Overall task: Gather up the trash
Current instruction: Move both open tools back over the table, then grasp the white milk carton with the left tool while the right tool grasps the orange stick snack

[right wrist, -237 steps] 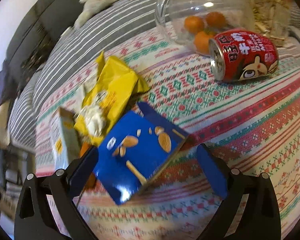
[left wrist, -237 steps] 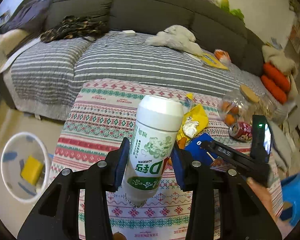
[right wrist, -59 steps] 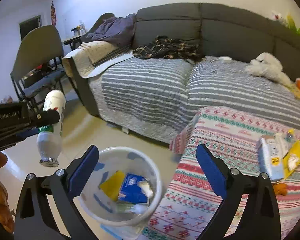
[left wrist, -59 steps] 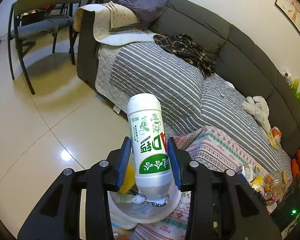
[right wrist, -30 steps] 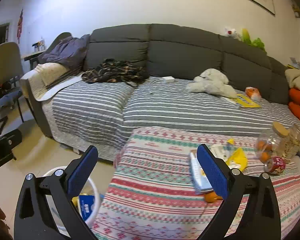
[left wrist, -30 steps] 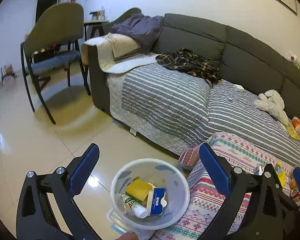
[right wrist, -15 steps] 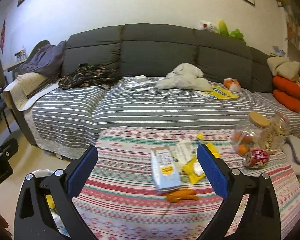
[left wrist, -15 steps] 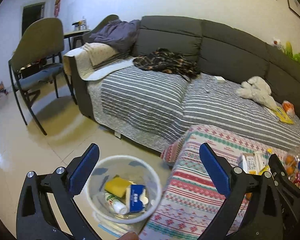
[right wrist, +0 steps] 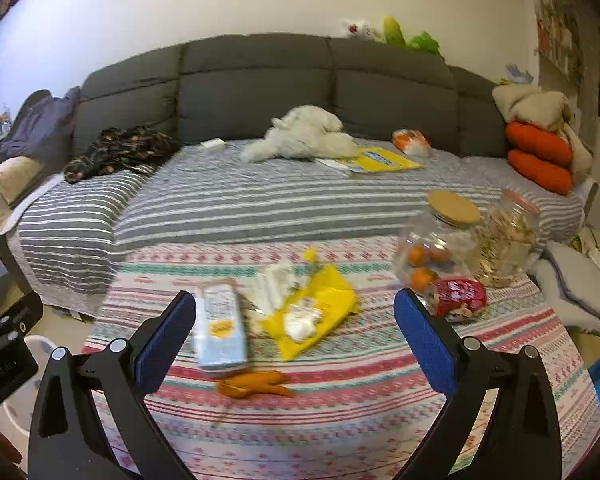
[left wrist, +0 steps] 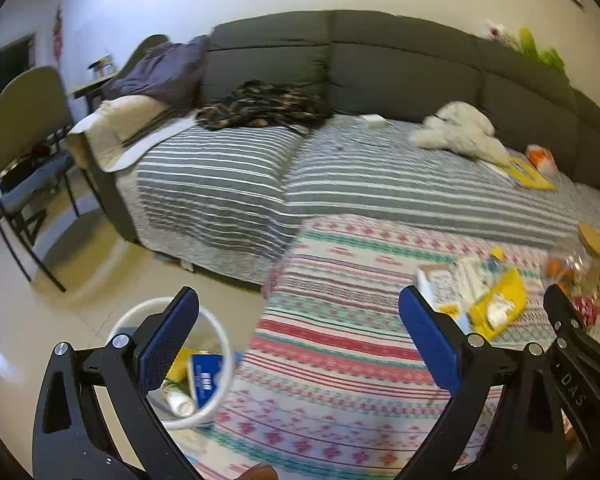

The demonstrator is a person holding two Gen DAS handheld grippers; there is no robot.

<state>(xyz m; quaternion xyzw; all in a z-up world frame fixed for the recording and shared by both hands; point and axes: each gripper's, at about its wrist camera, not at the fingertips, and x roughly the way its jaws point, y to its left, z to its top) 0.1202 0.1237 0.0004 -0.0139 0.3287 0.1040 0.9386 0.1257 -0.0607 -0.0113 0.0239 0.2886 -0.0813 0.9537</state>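
Risk of grabbing the wrong thing: glass jar of oranges (right wrist: pixel 432 248) and the second jar (right wrist: pixel 508 240) standing just beside the red can (right wrist: pixel 460 296), so a careless reach could knock them over or sweep keepers into the trash. Risk too of a poor grip on the flat yellow wrapper (right wrist: pixel 312 308), limp and lying partly under crumpled white paper, likely to slip or shed its contents. Remaining trash all on the patterned table (right wrist: pixel 340 400): pale carton (right wrist: pixel 220 324) lying flat, orange peel (right wrist: pixel 256 388) just in front of it. White bin (left wrist: pixel 220 360) on the floor at the table's left corner, already holding a bottle and boxes. Left gripper (left wrist: pixel 300 340) held level above the table edge, fingers spread wide, empty. Right gripper (right wrist: pixel 296 340) aimed at the litter from above the near edge, fingers likewise spread, nothing between them.
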